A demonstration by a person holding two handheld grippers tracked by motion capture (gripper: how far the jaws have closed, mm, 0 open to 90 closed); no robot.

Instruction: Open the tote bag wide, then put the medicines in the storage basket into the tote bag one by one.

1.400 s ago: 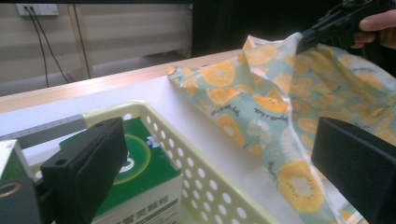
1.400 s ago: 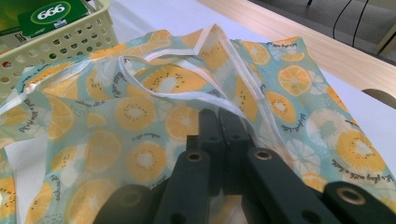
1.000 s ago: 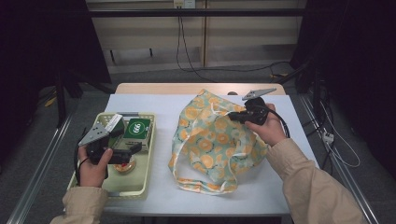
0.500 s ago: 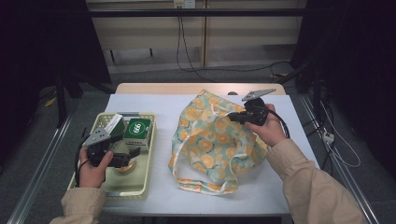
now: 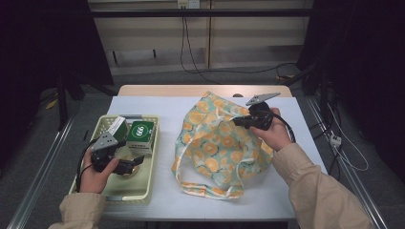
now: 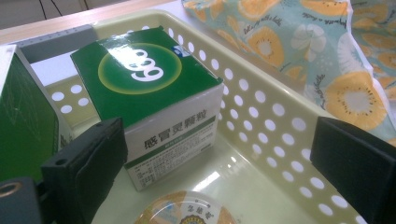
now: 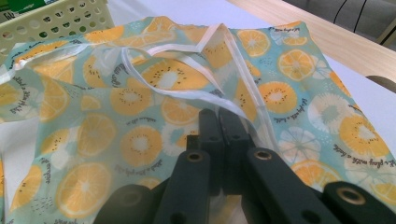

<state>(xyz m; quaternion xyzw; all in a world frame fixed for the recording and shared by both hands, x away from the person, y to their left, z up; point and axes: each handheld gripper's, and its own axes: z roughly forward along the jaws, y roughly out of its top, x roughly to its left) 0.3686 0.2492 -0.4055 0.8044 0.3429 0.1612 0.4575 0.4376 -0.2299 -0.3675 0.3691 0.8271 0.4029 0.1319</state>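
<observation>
A pale yellow perforated basket (image 5: 150,157) stands at the table's left. In it are a green medicine box (image 5: 142,135), a second green and white box (image 5: 117,128) and a round lidded tub (image 6: 187,212). My left gripper (image 5: 135,163) hovers open inside the basket; in the left gripper view its gap (image 6: 219,177) lies just past the tub, near the green box (image 6: 149,88). A fruit-print cloth bag (image 5: 219,148) lies in the middle. My right gripper (image 5: 237,122) is shut on the bag's upper edge, its jaws pinching the fabric (image 7: 219,126) near the white trim.
The basket wall (image 6: 261,116) runs between my left gripper and the bag (image 6: 327,60). A white cover lies over the table (image 5: 157,107), with a wooden strip (image 5: 191,89) at the far edge. The bag's looped handle (image 5: 205,191) trails toward the front edge.
My left gripper has drawn a little back toward the person and lower over the round tub. The right gripper and the bag have stayed put.
</observation>
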